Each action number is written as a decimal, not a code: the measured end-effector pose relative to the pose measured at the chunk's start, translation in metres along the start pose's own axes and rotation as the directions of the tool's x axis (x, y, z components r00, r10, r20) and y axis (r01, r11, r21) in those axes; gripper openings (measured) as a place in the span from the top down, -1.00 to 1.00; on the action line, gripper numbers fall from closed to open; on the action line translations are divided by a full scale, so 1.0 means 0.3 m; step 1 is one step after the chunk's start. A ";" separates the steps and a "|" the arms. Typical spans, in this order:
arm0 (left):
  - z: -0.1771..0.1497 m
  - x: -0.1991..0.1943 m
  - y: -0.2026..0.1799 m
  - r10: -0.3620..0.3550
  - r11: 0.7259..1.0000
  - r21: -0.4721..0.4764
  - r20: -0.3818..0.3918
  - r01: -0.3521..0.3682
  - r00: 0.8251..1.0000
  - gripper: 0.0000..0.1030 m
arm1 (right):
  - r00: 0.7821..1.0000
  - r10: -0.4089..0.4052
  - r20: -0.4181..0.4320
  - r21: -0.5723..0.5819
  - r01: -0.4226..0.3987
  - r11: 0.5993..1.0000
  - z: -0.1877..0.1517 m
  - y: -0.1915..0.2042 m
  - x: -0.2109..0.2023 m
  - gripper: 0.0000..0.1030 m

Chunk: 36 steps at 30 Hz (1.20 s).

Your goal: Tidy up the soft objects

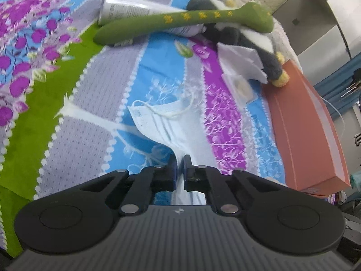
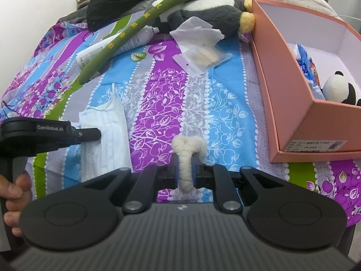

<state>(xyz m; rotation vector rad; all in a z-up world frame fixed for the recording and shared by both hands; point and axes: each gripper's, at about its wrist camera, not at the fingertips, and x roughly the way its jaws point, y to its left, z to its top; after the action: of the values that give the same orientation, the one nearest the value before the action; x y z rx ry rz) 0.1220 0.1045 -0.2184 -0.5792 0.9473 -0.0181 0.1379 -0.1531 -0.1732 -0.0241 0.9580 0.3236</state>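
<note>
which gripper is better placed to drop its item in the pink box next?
Right, probably. The right gripper is shut on a white fluffy piece, and the open pink box sits just to its right. The left gripper has only just pinched the face mask on the bedsheet, farther away.

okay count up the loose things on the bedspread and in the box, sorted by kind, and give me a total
Plush toys: 3, the long green embroidered plush stick, grey and white penguin plush, small panda plush in the pink cardboard box.
Face masks: 1, pale blue pleated face mask.
Tissues: 1, white tissue.
Clear packets: 1.
Bottles: 1, white bottle.
Rope pieces: 1, cream rope.
Total: 8, not counting the box.
</note>
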 end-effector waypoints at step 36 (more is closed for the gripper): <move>0.030 0.026 0.228 -0.216 0.928 -0.310 -0.004 0.204 0.976 0.12 | 1.000 0.030 0.005 -0.015 -0.030 0.999 0.025 0.054 -0.026 0.71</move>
<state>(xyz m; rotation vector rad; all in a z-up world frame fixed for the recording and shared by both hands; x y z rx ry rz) 0.1179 0.1645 -0.2528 -0.9725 0.9279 -0.0746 0.1352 -0.1387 -0.1606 -0.0231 0.9516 0.3585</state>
